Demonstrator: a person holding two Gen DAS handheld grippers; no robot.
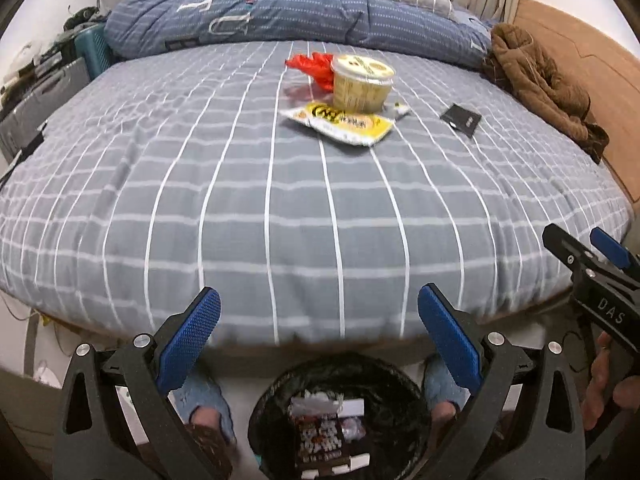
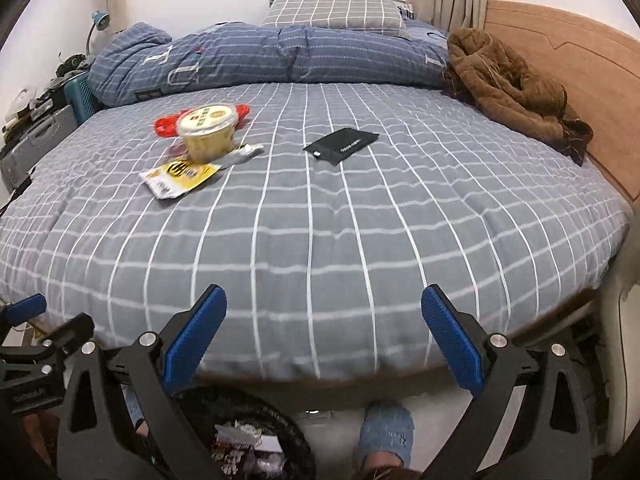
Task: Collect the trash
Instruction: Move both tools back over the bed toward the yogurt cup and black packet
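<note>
A yellow lidded cup (image 1: pixel 362 84) (image 2: pixel 207 130) stands on the bed with a red plastic bag (image 1: pixel 316 67) (image 2: pixel 168 125) behind it, a yellow snack wrapper (image 1: pixel 340 122) (image 2: pixel 180 178) in front and a small silver wrapper (image 2: pixel 244 154) beside it. A black pouch (image 1: pixel 461 119) (image 2: pixel 342 145) lies to the right. A black-lined bin (image 1: pixel 340 416) (image 2: pixel 248 440) with trash inside stands on the floor at the bed's foot. My left gripper (image 1: pixel 320 340) is open and empty above the bin. My right gripper (image 2: pixel 324 340) is open and empty over the bed's edge.
A folded blue quilt (image 2: pixel 260 56) and a grey pillow (image 2: pixel 336 14) lie at the bed's far side. A brown jacket (image 2: pixel 512 84) lies at the right by the wooden headboard (image 2: pixel 568 60). Cluttered cases (image 1: pixel 44 88) stand at the left. The person's slippered feet (image 1: pixel 204 396) flank the bin.
</note>
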